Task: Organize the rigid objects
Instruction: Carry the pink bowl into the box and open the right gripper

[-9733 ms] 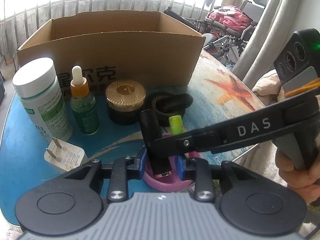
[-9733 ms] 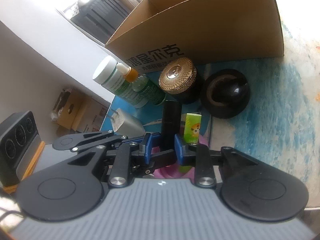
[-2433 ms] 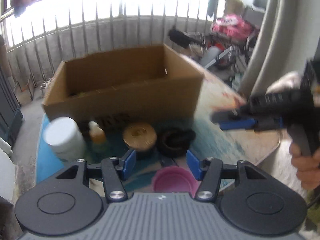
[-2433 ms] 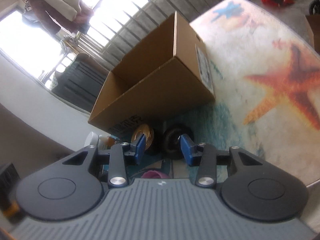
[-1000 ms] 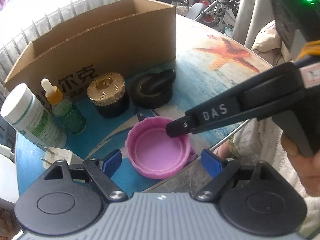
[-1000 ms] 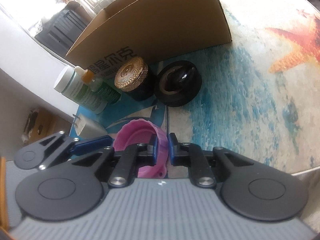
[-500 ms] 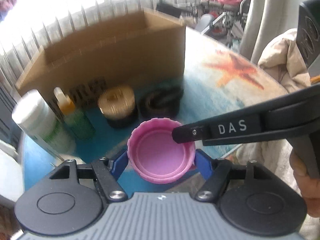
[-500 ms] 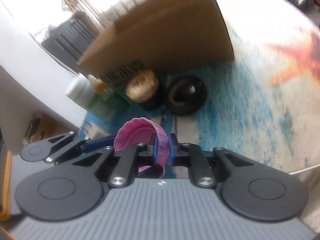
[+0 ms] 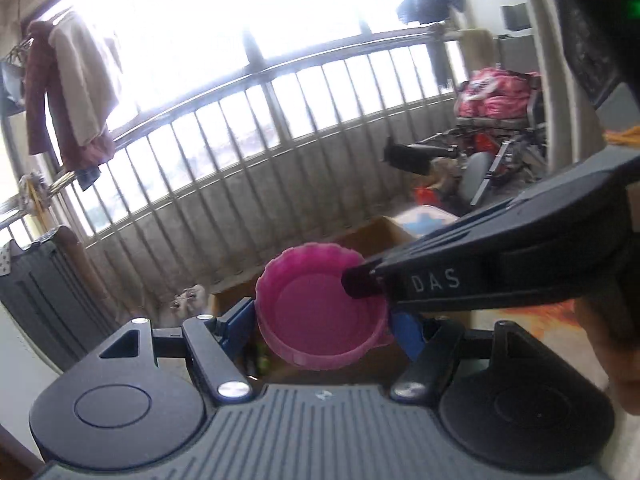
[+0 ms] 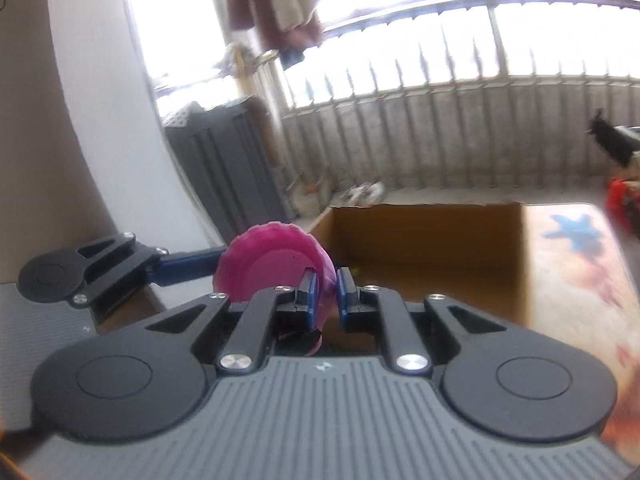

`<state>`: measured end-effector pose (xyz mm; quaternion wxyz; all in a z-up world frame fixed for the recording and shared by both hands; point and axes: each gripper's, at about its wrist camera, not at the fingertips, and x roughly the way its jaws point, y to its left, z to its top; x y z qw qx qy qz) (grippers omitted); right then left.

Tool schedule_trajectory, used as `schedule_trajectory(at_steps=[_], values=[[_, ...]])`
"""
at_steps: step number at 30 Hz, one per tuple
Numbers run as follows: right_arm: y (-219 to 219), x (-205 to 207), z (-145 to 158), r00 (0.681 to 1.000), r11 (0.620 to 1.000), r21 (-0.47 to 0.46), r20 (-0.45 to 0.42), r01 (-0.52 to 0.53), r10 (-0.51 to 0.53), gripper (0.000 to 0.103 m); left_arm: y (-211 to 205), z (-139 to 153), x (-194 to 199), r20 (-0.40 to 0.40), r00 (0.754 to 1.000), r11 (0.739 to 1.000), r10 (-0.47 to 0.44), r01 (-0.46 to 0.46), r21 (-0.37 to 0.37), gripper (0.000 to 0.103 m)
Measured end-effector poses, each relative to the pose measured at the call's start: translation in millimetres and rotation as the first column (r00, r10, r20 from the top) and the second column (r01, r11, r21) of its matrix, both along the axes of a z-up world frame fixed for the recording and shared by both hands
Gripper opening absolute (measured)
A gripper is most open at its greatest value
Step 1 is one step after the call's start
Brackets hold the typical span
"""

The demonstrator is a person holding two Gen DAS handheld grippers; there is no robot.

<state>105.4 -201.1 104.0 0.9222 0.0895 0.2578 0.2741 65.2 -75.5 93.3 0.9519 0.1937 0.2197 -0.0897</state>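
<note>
While both of your grippers meet on it, the pink lid (image 9: 320,312) hangs in the air with its hollow side facing the left wrist camera, in front of the open cardboard box (image 10: 432,248) rather than inside it. Your right gripper (image 10: 325,298) pinches the lid's rim, one blue pad (image 10: 307,300) inside the wall and the other outside, its jaws clenched almost fully together on that thin edge. Your left gripper (image 9: 322,326) spans the whole lid from side to side, its blue pads (image 9: 406,330) pressed against the outer wall, so it grips the lid across its width. From the left wrist view, the right gripper's black finger reaches in from the right and ends at the lid's rim. Behind the lid, the box stands on the table (image 10: 572,248), whose printed top shows a blue starfish near the far edge. Beyond the table, a railing (image 9: 280,120) runs under bright windows, and clothes (image 9: 68,88) hang at the left.
</note>
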Motion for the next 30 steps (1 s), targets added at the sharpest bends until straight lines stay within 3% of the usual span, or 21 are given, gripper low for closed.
schedule_trajectory(at_steps=[2,6,8,12,16,23,27,30], values=[[7.2,37.7,3.7,0.997,0.999,0.007,-0.061,-0.038,0.039,0.01,8.1,7.8,25.9,-0.038,0.999,1.0,0.015,-0.016,-0.018,0.074],[23.9,113.4,-8.2,0.971,0.996,0.005,-0.225,-0.085,0.084,0.01,29.5,2.1,95.9,-0.206,0.977,0.997,0.049,-0.062,-0.054,0.074],[30.4,149.0,-21.3,0.94,0.994,0.018,-0.324,-0.107,0.107,0.01,40.7,-13.6,132.5,-0.308,0.949,0.994,0.07,-0.094,-0.063,0.074],[39.0,208.3,-64.9,0.854,0.992,0.029,-0.506,-0.125,0.122,0.01,68.0,-47.6,186.4,-0.505,0.86,0.981,0.08,-0.156,-0.111,0.074],[51.3,242.3,-102.1,0.777,0.99,0.023,-0.617,-0.141,0.125,0.01,82.4,-81.5,218.9,-0.62,0.779,0.974,0.095,-0.202,-0.104,0.072],[67.7,261.2,-143.6,0.681,0.985,0.01,-0.721,-0.174,0.128,0.009,86.6,-109.6,242.4,-0.693,0.709,0.97,0.133,-0.237,-0.056,0.072],[73.1,253.0,-150.6,0.665,0.987,-0.001,-0.739,-0.164,0.11,0.01,86.2,-110.6,240.5,-0.686,0.714,0.973,0.141,-0.229,-0.038,0.076],[74.2,250.3,-149.6,0.679,0.987,-0.033,-0.729,-0.159,0.085,0.014,88.6,-108.5,242.0,-0.689,0.712,0.968,0.138,-0.243,-0.057,0.082]])
